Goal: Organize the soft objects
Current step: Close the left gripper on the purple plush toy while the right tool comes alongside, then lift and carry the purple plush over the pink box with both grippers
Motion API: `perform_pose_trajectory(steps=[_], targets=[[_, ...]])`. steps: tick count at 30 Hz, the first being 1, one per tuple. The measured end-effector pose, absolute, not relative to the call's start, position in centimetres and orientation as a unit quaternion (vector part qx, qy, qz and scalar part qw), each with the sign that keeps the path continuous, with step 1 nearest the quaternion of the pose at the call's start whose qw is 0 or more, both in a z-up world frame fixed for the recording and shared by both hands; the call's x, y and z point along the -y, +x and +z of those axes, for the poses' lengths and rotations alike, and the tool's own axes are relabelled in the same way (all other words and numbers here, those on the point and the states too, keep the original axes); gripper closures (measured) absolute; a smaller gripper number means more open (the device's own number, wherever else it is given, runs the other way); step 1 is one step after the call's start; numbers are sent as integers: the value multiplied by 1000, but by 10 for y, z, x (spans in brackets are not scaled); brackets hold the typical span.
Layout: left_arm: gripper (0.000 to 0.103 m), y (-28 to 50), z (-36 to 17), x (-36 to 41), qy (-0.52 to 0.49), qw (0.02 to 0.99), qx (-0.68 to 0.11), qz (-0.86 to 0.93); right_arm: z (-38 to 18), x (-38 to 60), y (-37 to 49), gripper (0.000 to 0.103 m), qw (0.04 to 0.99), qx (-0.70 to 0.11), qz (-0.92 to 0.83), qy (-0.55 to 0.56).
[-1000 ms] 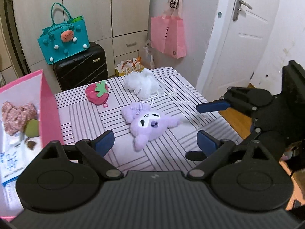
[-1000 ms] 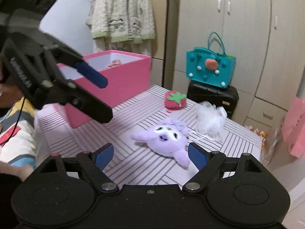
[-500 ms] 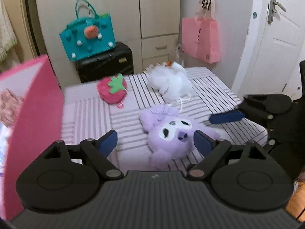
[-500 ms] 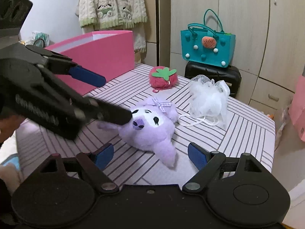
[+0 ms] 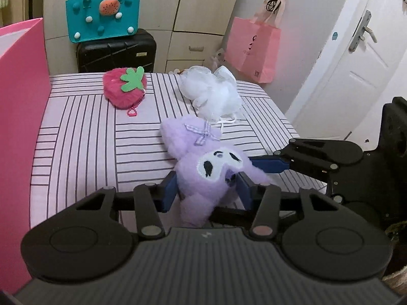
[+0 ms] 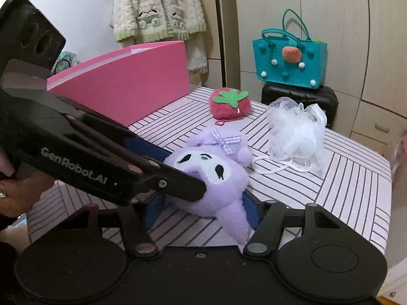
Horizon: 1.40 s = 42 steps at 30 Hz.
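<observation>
A purple plush (image 5: 203, 170) (image 6: 216, 178) lies face up near the front of the striped table (image 5: 76, 139). My left gripper (image 5: 206, 190) has its jaws closing, and both blue pads press on the plush's lower body. My right gripper (image 6: 203, 211) comes from the other side, jaws closing, with the plush between them. Its left pad stands a little off the fur. One of its fingers (image 5: 269, 165) touches the plush's side. A red strawberry plush (image 5: 124, 89) (image 6: 230, 104) and a white mesh pouf (image 5: 211, 91) (image 6: 295, 132) lie further back.
A tall pink box (image 5: 20, 101) (image 6: 122, 84) stands along the table's left side. Behind the table are a black suitcase (image 5: 117, 50) with a teal bag (image 5: 101, 17) on it, and a pink paper bag (image 5: 251, 50) hanging by the door. A person's hand (image 6: 15, 195) holds the left gripper.
Both grippers have come down and forward onto the purple plush. Their jaws have narrowed around it, and the left pads now press on it.
</observation>
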<state>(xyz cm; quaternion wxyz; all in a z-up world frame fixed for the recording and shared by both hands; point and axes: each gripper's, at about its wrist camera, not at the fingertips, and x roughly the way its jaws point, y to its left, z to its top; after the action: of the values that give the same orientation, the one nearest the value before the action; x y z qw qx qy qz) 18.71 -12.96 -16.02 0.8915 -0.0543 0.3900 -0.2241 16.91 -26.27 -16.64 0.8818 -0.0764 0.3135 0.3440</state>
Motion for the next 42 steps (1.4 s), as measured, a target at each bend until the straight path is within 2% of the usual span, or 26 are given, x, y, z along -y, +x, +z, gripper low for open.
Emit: perform_pose_trajectory(steps=[9, 20, 42], targets=[[54, 183, -157, 128, -70, 890, -397, -214, -166, 256, 162, 42, 889, -318, 320, -75], [54, 146, -126, 121, -28, 901, -362, -235, -145, 257, 136, 44, 895, -330, 299, 21], [53, 73, -56, 46, -13, 906, -334, -261, -68, 183, 54, 46, 904, -292, 305, -68]])
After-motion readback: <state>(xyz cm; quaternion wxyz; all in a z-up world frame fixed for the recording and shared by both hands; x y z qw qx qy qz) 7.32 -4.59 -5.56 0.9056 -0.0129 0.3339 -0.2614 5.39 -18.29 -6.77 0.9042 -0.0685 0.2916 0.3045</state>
